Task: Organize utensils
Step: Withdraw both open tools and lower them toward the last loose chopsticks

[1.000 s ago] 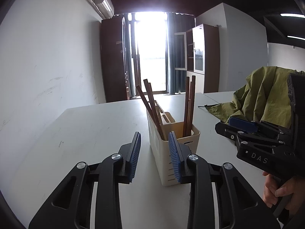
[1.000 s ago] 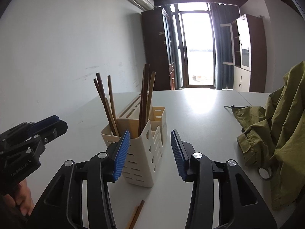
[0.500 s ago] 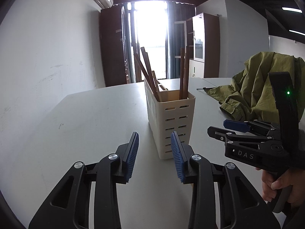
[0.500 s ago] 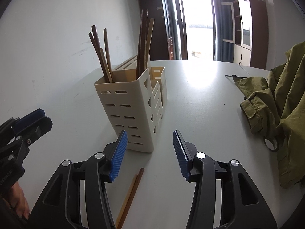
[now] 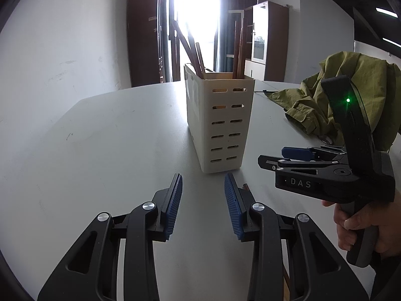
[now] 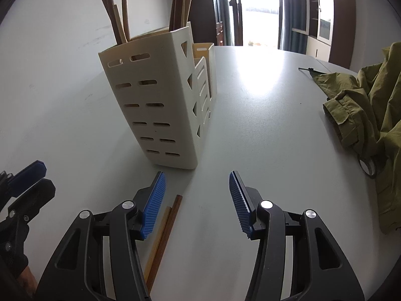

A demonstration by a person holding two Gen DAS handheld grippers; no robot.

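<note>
Chopsticks: two [image 6: 163,235] lie flat on the table [image 6: 263,130] just under your right gripper [image 6: 197,202], by its left finger, not pinched. One cream holder [image 6: 160,100] stands ahead of both jaws, four sticks [image 6: 117,15] in its near-left corner and a few more behind. One olive jacket [image 6: 371,115] lies off to the right. "DAS" reads on the right gripper's side. Versus a second ago, both grippers sit lower and the holder looms taller. Your left gripper [image 5: 203,199] is spread, empty; right jaws are opening, nothing gripped.
</note>
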